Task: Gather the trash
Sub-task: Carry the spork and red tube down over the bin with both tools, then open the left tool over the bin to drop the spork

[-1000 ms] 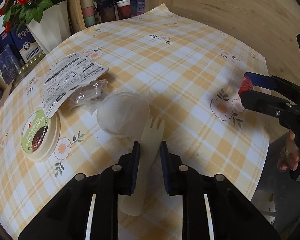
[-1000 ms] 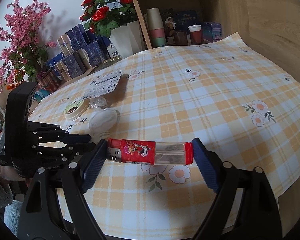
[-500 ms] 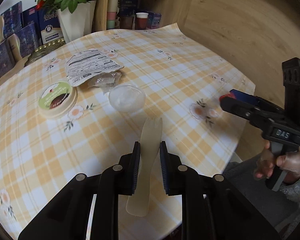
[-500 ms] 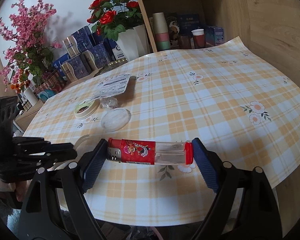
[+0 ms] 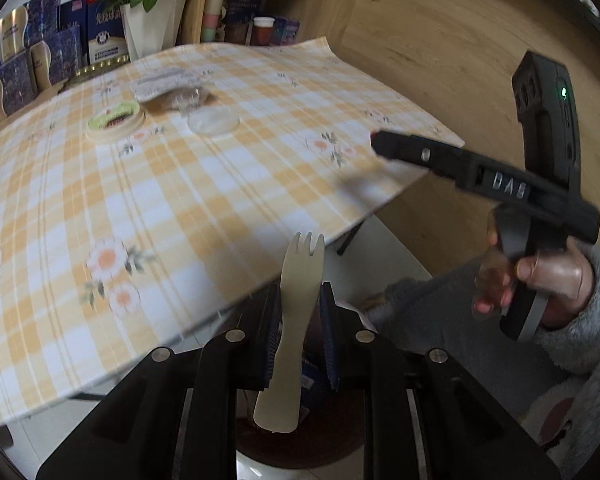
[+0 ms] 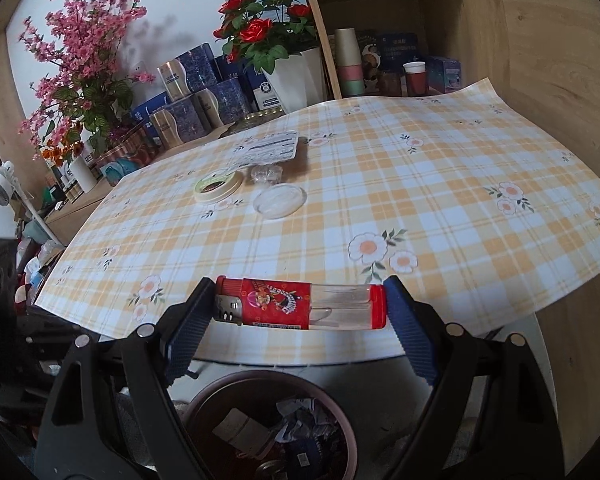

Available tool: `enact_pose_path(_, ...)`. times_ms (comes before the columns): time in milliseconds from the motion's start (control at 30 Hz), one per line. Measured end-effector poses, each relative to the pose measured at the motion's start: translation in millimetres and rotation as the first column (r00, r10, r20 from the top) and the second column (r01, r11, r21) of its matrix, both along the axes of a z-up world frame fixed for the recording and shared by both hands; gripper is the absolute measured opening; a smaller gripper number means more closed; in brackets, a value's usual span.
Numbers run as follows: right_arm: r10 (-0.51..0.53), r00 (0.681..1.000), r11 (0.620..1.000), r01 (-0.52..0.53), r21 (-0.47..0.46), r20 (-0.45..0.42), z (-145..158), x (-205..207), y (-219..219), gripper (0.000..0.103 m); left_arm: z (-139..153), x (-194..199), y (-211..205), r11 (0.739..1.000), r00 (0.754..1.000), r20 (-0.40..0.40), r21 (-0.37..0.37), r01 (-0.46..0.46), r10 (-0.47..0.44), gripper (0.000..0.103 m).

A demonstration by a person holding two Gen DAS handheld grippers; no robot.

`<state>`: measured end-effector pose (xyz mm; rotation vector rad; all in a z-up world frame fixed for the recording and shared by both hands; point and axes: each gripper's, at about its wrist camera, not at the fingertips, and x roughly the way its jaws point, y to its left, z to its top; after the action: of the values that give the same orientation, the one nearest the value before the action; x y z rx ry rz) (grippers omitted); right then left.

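Pinching flat cream fork, left tongs; right tongs w/ clear-red lighter.

1 spork, 1 lighter, perhaps 2 lids.

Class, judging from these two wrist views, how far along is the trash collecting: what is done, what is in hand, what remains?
Done: the bin below the table edge already holds crumpled scraps. In hand: the left gripper clamps a spork above the bin; the right gripper clamps a lighter, neither dropped yet. Left on the table: a clear lid, a green-rimmed lid, a wrapper and a printed packet.
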<state>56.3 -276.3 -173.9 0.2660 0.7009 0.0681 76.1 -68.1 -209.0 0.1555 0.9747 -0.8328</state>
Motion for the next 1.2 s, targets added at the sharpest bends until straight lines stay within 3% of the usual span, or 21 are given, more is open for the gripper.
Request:
enact_pose_path(167,0.0,1.0,1.0,0.0,0.001,-0.009,-1.0,-13.7,3.7,0.084,-32.3,-16.3,1.3,0.999,0.997,-0.073,0.049,0.004,0.0,0.019)
enact_pose_path(500,-0.026,0.999,1.0,0.027,0.009,-0.034,-7.9,-24.4,-3.3,0.084,-88.1,-10.9,-4.0,0.99,0.985,-0.168,0.137,-0.025,0.048,0.021)
enact_pose_path(567,-0.028,0.999,1.0,0.028,0.011,-0.04,-10.1,-25.1,-4.3,0.084,-91.6,-12.1,-5.0,0.987,0.988,-0.145,0.157,-0.038,0.061,0.047)
enact_pose_path(633,-0.028,0.998,1.0,0.029,0.012,-0.047,-12.4,-26.9,-4.5,0.084,-86.3,-14.1,-4.3,0.99,0.99,-0.124,0.13,-0.046,0.063,0.055)
enact_pose_path(933,-0.005,0.996,1.0,0.004,-0.013,-0.089,-25.8,-34.6,5.9,0.084,-37.8,-21.6,22.0,0.986,0.987,0.048,0.06,-0.158,0.155,0.073)
enact_pose_path(1067,0.024,0.995,0.999,-0.028,-0.036,-0.101,-31.8,-39.5,18.6,0.084,-9.2,-26.1,44.1,0.971,0.96,0.158,0.031,-0.238,0.23,0.081)
enact_pose_path(1200,0.075,0.99,0.994,-0.083,-0.064,-0.117,-41.6,-45.3,35.6,0.084,8.9,-37.5,69.2,0.944,0.917,0.244,0.015,-0.329,0.316,0.088)
